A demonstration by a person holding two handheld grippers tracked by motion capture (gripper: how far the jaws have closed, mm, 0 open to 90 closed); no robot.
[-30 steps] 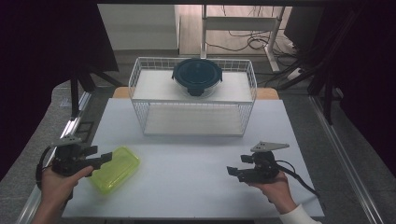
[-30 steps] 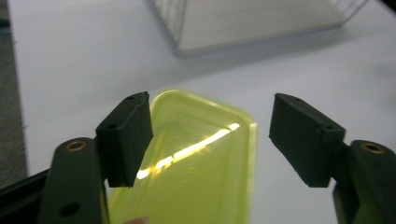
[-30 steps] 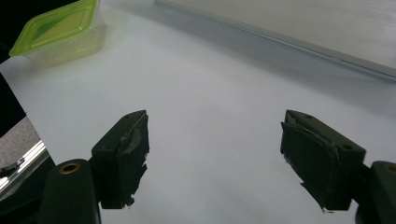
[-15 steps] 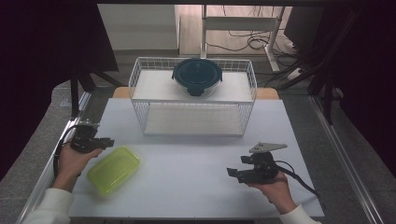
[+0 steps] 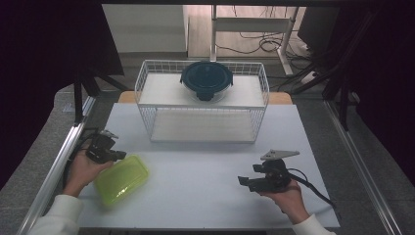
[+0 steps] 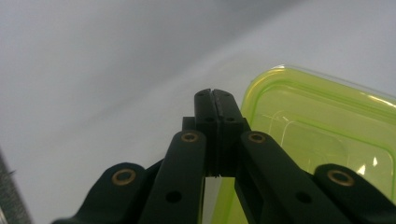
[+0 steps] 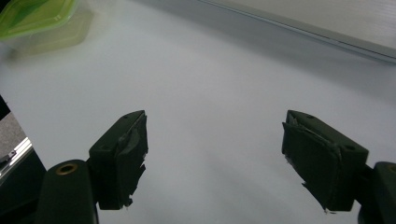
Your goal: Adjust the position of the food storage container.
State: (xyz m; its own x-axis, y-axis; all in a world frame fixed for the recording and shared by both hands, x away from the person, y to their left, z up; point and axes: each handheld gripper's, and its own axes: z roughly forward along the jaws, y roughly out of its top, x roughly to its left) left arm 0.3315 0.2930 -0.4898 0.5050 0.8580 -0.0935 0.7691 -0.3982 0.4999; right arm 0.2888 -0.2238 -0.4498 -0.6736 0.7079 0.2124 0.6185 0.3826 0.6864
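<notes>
A white table (image 5: 205,176) under a dim room, dark curtains on both sides, and you're working at its near edge. Nearest you, your right gripper (image 5: 243,181) rests low on the table, jaws spread wide with nothing between them, pointing across toward the left. Over on your left, the left gripper (image 5: 120,156) has just been closing; its jaws are now pressed flat together on nothing at all, right beside the corner of the green lid (image 5: 122,179), which lies flat near the table's front left. That's your risk: with the jaws shut, any push forward will just nudge the lid and skate it across the smooth top, maybe off the left edge where the metal rail (image 5: 58,166) runs. Come down on the rim without opening up and you'll tip it instead of gripping it. Farther back stands the white wire rack (image 5: 203,110), and on its top shelf sits the dark round container (image 5: 206,80), well apart from the lid. From the high view you get the whole layout, but not whether the tips touch the lid. The left gripper view settles the jaws: the left gripper (image 6: 214,99) is closed tight, the green lid (image 6: 327,135) just to its side. The right gripper view shows the right gripper (image 7: 215,154) over bare table.
</notes>
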